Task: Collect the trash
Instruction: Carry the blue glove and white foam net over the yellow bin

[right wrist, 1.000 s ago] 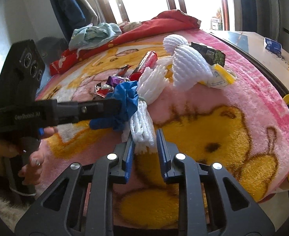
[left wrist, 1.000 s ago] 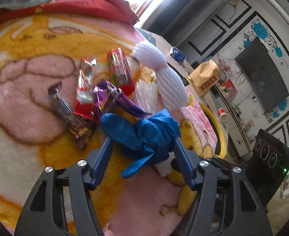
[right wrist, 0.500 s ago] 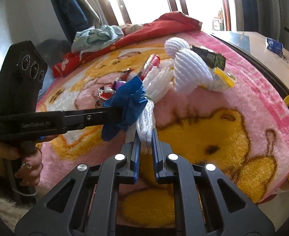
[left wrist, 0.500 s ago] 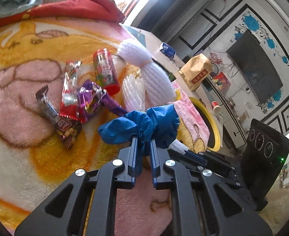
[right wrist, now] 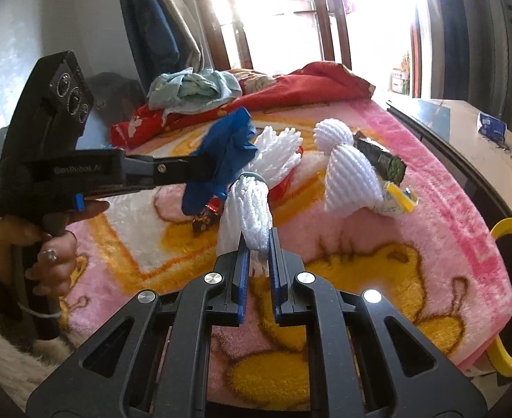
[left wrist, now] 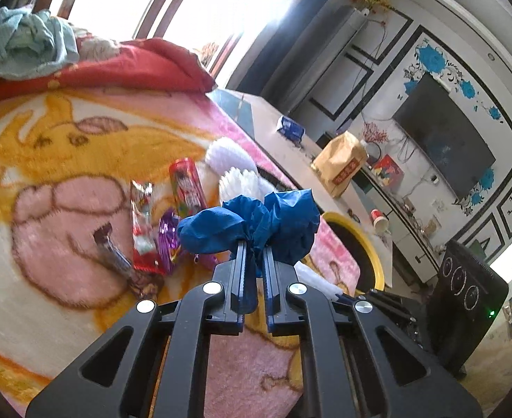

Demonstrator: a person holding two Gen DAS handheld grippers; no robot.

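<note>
left tool (left wrist: 255,244) clamps blue glove (left wrist: 252,223) | right tool (right wrist: 256,240) clamps white foam net (right wrist: 247,209)

Fluffy pink-and-yellow fleece blanket (right wrist: 412,202), deep soft pile. Crumpled blue cloth-like wad (left wrist: 256,223), matt, creased. White foam-net sleeve (right wrist: 252,209), ribbed, soft-looking. Shiny red foil snack wrapper (left wrist: 186,188) and purple foil wrapper (left wrist: 169,240), both glossy, crinkled. Matt black plastic left gripper (left wrist: 254,247) with bright metal screws. Glossy yellow plastic bin rim (right wrist: 510,226).
</note>
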